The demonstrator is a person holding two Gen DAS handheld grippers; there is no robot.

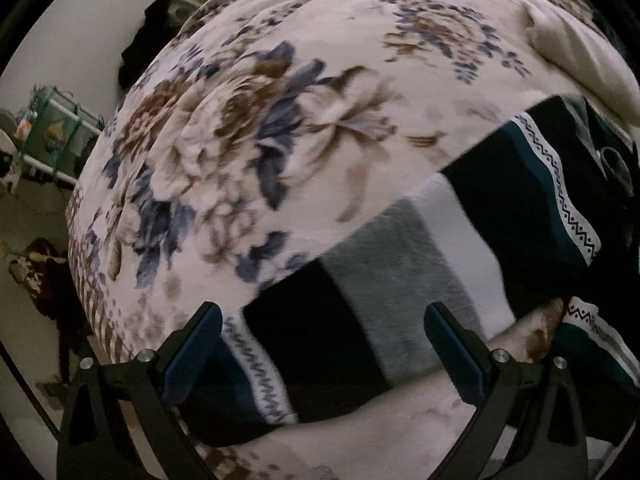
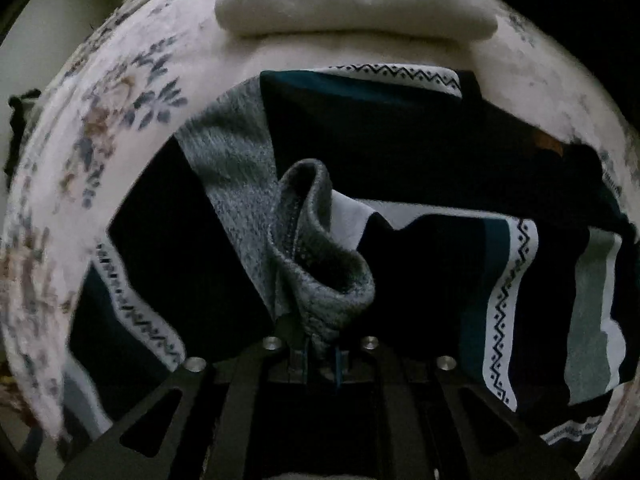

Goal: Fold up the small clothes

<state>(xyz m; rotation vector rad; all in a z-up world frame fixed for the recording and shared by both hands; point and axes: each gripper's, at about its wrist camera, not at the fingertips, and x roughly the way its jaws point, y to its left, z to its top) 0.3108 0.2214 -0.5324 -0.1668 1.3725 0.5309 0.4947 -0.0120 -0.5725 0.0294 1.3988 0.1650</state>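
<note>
Here, the striped sweater point(image 1: 384, 280) lies on the floral blanket point(image 1: 248, 128), lower right of the left wrist frame. Left gripper point(image 1: 324, 344) hangs over it, jaws wide apart, nothing between them. Right gripper point(image 2: 320, 354), bottom centre of its frame, pinches a grey fold point(image 2: 320, 248) of the sweater. Cream garment point(image 2: 356, 4) at top.

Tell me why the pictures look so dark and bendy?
Left wrist view: dim light, the flowery blanket smeared by motion and bulged round by the fisheye lens. Right wrist view: darker still, the striped sweater nearly black, edges curved, corners black.
</note>
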